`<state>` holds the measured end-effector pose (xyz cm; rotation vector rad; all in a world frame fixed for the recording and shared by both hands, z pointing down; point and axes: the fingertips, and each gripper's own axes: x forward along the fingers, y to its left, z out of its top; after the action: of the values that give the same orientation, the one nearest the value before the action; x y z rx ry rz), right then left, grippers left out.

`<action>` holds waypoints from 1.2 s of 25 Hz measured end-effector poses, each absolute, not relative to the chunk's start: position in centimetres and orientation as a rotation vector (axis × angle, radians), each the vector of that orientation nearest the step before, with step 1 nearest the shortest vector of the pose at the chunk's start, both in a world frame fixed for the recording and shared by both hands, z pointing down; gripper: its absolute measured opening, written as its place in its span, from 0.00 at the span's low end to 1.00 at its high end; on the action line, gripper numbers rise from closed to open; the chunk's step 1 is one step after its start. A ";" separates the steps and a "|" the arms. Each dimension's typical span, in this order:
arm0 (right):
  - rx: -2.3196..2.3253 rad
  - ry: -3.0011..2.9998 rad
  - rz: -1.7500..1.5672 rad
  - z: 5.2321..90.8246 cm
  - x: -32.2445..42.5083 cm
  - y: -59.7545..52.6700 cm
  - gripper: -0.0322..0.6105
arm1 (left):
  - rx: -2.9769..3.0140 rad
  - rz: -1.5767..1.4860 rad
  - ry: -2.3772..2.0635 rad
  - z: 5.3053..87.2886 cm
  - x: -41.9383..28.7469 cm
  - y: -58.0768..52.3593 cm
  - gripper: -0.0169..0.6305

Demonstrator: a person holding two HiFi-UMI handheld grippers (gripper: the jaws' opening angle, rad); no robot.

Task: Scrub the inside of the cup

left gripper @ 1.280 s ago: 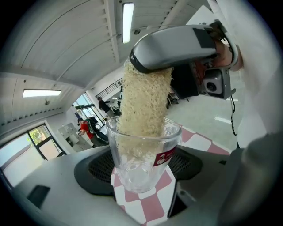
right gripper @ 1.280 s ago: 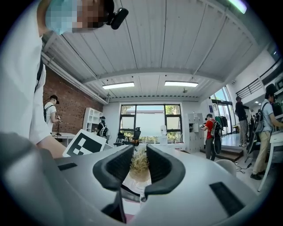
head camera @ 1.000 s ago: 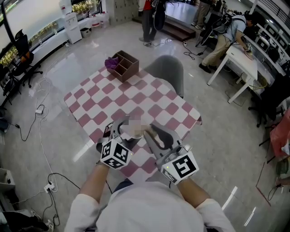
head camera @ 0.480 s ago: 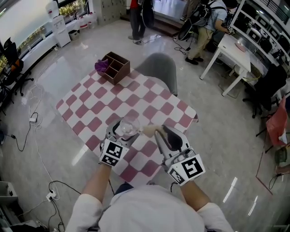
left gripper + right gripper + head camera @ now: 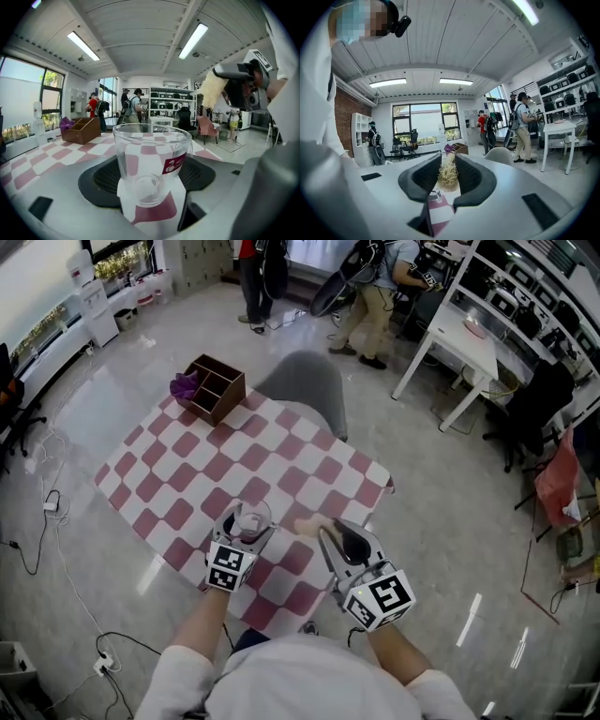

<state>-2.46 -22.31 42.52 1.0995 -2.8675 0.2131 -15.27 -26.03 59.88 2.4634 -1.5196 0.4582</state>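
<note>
Cup (image 5: 151, 161) and scrubber (image 5: 448, 176) both gripped.
I'm clamping the cup in my left gripper (image 5: 249, 519); my right gripper (image 5: 330, 532), at its three o'clock, is pinching the scrubber.

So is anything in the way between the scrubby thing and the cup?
Nothing visible. The scrubber, held in the right gripper, sits beside the cup, and the cup's open top is uncovered.

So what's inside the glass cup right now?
Nothing shows inside the cup: through its clear wall only the checkered cloth is seen. The scrubber is outside it, clamped in the right gripper. Any thin film inside cannot be told.
</note>
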 end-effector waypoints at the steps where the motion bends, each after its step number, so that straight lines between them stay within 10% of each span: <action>1: 1.103 -2.860 0.219 42.8 -2.4 -22.4 0.21 | 2.467 0.472 -1.509 60.3 -15.1 -26.0 0.57; 30: 1.043 -2.849 0.262 44.2 -3.7 -22.5 0.21 | 2.418 0.510 -1.446 63.4 -14.7 -25.5 0.57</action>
<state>-3.65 -22.52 44.15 1.0434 -2.8494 0.2621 -14.72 -25.55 63.42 2.4181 -1.4456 0.5095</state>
